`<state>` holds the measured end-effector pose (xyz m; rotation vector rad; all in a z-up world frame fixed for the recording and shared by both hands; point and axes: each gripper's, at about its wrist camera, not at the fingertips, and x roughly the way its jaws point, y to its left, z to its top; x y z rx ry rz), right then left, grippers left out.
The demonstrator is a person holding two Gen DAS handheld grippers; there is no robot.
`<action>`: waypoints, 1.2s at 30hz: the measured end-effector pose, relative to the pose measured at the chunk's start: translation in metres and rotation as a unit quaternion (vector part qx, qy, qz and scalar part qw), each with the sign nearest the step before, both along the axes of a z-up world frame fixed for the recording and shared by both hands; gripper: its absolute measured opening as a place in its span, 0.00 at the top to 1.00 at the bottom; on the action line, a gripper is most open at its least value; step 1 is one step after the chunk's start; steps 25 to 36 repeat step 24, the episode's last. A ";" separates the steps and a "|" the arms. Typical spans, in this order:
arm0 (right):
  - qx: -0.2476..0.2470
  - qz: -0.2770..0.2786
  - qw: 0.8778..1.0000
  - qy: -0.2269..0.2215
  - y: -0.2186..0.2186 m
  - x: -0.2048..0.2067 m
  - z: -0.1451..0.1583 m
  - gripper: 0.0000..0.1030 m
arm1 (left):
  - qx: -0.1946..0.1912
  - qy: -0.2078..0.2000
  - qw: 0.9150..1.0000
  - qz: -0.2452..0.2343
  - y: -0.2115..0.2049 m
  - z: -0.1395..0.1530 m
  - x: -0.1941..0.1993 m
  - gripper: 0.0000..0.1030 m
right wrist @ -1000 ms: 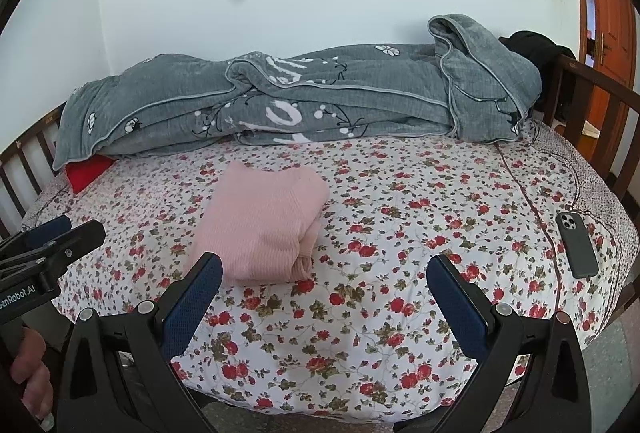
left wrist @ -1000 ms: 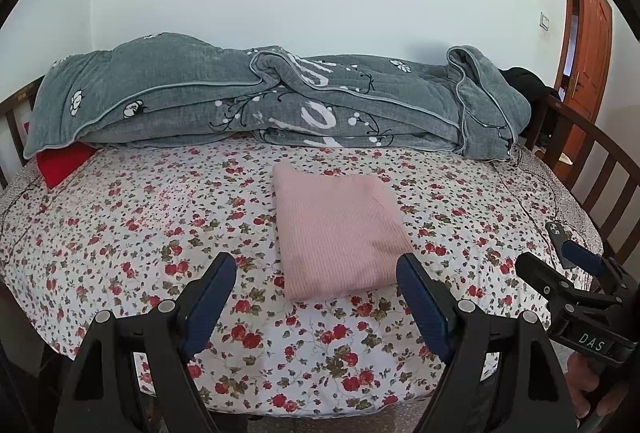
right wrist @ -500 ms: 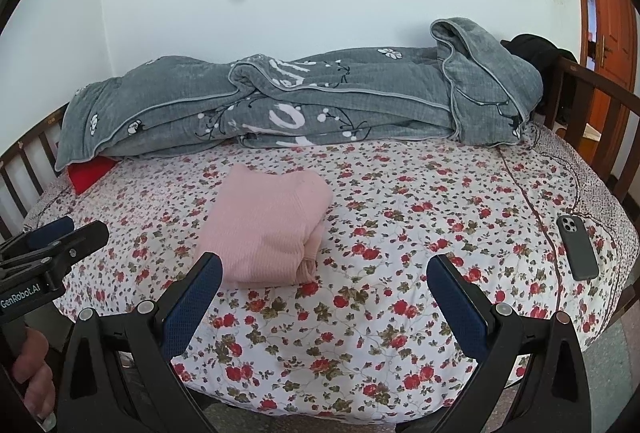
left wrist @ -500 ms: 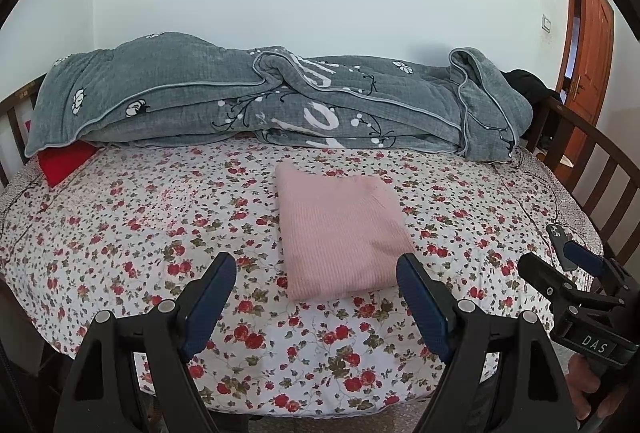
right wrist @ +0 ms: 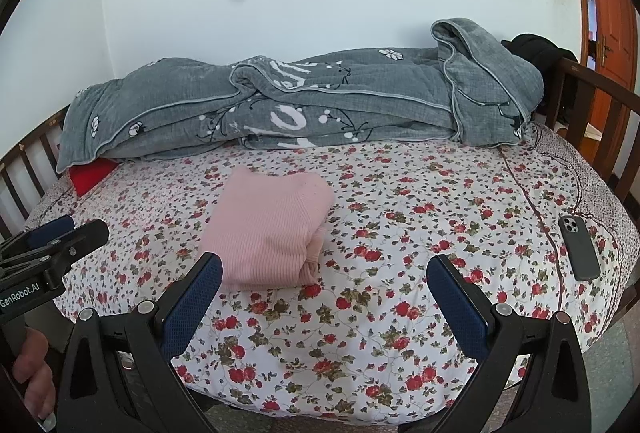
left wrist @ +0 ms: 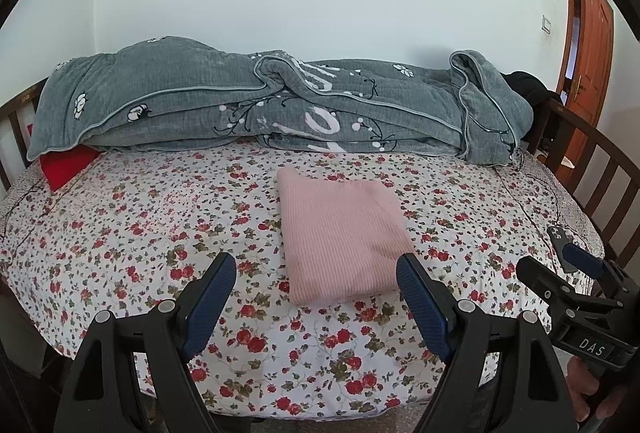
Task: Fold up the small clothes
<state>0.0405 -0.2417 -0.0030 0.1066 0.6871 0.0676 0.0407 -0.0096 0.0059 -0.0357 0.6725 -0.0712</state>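
**Both grippers wide open, pink garment folded on the bed**

Left gripper hanging above the near edge of the bed, jaws spread wide, nothing between the blue pads. Right gripper likewise: jaws far apart, empty, poised over the same near edge. No contact with fabric from either one.

Pink garment lying flat on the floral sheet, around the middle of the bed, folded into a neat rectangle. From the right wrist view, stacked layers showing along its right side, so more than one fold in there. Sitting just beyond the left gripper's pads, and off toward the left pad of the right gripper.

Behind the pink garment, against the wall: grey quilt bunched in a long roll across the far side of the bed. Red cushion peeking out beneath the quilt's left end. Phone face down near the bed's right edge, well apart from the pink garment. Wooden rails at both ends of the bed, orange-brown door beyond the right rail.
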 end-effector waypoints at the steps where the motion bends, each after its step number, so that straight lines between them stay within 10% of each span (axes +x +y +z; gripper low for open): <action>1: 0.000 0.000 1.000 0.000 0.000 0.000 0.000 0.02 | 0.000 0.001 1.000 -0.001 0.000 0.000 0.000 0.21; 36: 0.003 0.002 1.000 -0.007 0.003 -0.002 0.003 0.02 | 0.017 -0.011 1.000 0.012 -0.004 0.005 -0.003 0.21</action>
